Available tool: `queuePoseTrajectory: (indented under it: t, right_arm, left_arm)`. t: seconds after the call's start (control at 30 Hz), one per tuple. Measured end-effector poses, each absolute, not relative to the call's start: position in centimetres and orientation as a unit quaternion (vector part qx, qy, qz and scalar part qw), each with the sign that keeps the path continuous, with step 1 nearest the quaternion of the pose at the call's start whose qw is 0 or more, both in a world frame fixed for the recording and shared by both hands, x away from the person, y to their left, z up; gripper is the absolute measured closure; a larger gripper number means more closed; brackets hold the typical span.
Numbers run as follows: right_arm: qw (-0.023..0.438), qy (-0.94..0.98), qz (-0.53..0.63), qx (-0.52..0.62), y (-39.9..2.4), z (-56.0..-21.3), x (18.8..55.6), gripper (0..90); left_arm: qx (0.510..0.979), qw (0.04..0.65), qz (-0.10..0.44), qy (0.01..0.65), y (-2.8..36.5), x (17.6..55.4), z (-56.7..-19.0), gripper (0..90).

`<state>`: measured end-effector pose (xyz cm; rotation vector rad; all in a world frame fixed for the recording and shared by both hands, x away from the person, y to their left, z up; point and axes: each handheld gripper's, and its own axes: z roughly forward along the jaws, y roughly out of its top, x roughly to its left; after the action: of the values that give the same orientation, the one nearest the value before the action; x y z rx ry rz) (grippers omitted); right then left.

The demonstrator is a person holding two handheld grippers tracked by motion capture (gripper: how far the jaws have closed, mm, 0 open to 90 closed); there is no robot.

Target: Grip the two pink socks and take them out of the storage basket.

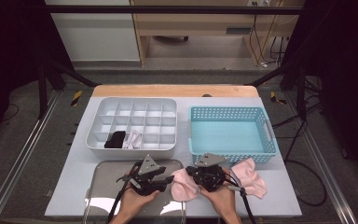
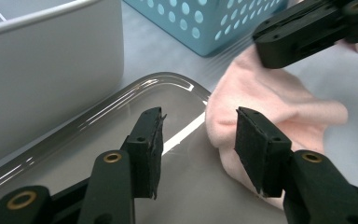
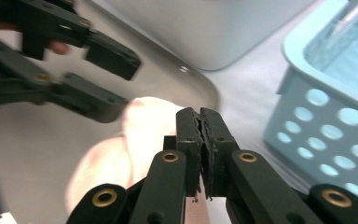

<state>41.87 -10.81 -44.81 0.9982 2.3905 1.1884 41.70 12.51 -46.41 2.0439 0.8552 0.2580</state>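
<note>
A pink sock [image 1: 184, 189] lies crumpled at the right edge of the shiny tray [image 1: 112, 186], between my two grippers. My left gripper [image 1: 170, 179] stands open over the tray. In the left gripper view its jaws [image 2: 198, 121] are spread, and the right pad rests against the pink sock [image 2: 270, 102] without clamping it. My right gripper [image 1: 191, 171] is shut just above the same sock. In the right gripper view its pads [image 3: 200, 114] meet with nothing seen between them, and the sock [image 3: 144, 126] lies beneath. A second pink sock [image 1: 251, 179] lies further right.
A white divided organizer [image 1: 135, 99] stands behind the tray, with a black sock [image 1: 115, 139] and a pale one [image 1: 133, 139] in its front compartments. A light blue perforated basket [image 1: 228, 109] stands at the back right, close behind my right gripper.
</note>
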Motion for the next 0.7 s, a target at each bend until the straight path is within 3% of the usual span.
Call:
queuePoseTrajectory:
  t: [0.1,0.17,0.2,0.3,0.5,0.7]
  right_arm:
    - [0.149,0.824,0.42,0.349,-10.6,-45.0,42.4,86.5]
    - [0.146,0.822,0.422,0.353,-10.5,-45.2,42.7,83.7]
    - [0.147,0.817,0.426,0.359,-10.6,-45.2,42.9,77.8]
    - [0.159,0.81,0.433,0.362,-11.1,-44.9,42.9,74.7]
    - [0.156,0.8,0.457,0.358,-13.4,-43.4,40.3,70.3]
    - [0.126,0.8,0.45,0.375,-15.0,-45.2,38.1,65.7]
  left_arm:
    - [0.824,0.437,0.097,0.348,12.3,42.1,-46.7,51.3]
    - [0.825,0.433,0.095,0.35,12.1,42.2,-46.8,52.4]
    - [0.825,0.434,0.095,0.35,12.1,42.2,-46.8,53.8]
    - [0.823,0.436,0.096,0.352,12.1,42.2,-46.7,54.8]
    - [0.822,0.441,0.095,0.349,11.8,42.3,-46.2,56.4]
    - [0.835,0.426,0.09,0.336,10.3,43.0,-46.0,56.7]
